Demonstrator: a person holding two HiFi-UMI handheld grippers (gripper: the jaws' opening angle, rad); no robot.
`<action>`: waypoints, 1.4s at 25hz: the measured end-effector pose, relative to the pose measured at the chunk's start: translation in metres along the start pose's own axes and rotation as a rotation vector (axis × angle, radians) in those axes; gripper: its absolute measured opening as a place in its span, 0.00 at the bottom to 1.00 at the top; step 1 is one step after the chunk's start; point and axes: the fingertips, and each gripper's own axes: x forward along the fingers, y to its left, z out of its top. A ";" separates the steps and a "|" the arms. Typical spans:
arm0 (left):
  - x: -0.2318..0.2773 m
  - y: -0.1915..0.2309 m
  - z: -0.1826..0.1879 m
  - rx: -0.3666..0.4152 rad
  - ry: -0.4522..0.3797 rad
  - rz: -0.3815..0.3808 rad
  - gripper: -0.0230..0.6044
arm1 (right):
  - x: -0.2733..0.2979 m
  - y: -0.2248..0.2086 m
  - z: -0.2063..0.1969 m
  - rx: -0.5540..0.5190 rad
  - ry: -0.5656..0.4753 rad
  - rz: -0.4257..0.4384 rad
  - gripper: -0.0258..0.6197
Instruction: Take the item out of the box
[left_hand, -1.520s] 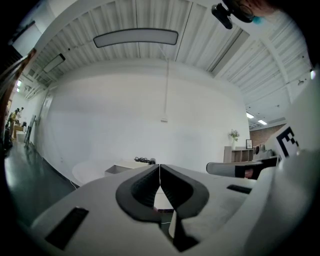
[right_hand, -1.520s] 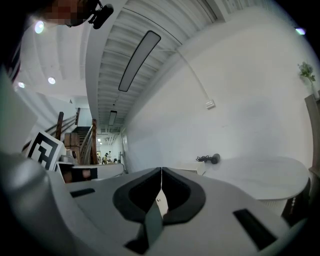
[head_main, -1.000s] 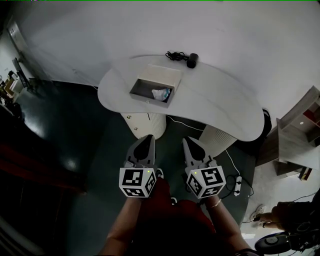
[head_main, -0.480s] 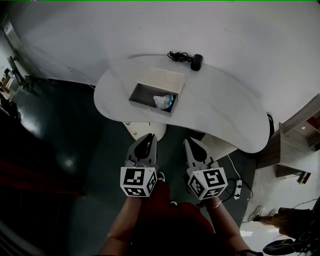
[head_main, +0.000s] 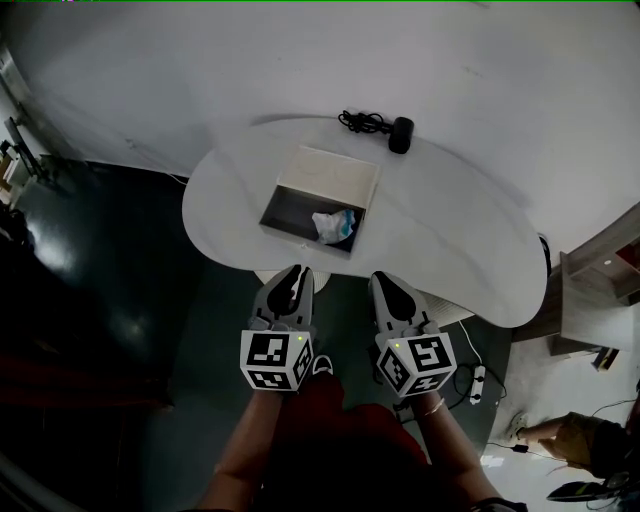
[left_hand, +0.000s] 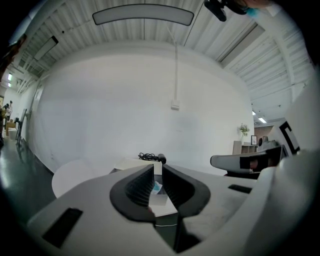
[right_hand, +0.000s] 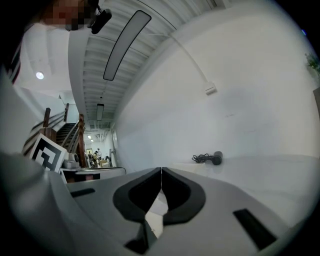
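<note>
head view: left gripper (head_main: 296, 274) and right gripper (head_main: 385, 282) are closed, empty, short of the table (head_main: 450, 230); crumpled white-blue item (head_main: 333, 226) lies in box (head_main: 325, 168); probably light, soft, crinkly; pinch a raised fold

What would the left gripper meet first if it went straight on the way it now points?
Probably the open box on the table: the left gripper lines up with its near wall, the white item just behind. Height is hard to judge.

Bare table (head_main: 450, 240) right of the open-topped box (head_main: 290, 208); a corded black device (head_main: 401, 134) lies behind it.
</note>
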 end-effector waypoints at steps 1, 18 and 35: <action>0.005 0.004 0.000 -0.001 0.003 -0.004 0.08 | 0.005 -0.001 0.001 -0.001 -0.001 -0.005 0.06; 0.071 0.027 -0.002 0.019 0.060 -0.109 0.13 | 0.058 -0.027 0.010 -0.001 0.004 -0.097 0.06; 0.112 0.030 -0.031 0.123 0.234 -0.191 0.27 | 0.064 -0.051 0.009 0.009 0.014 -0.204 0.06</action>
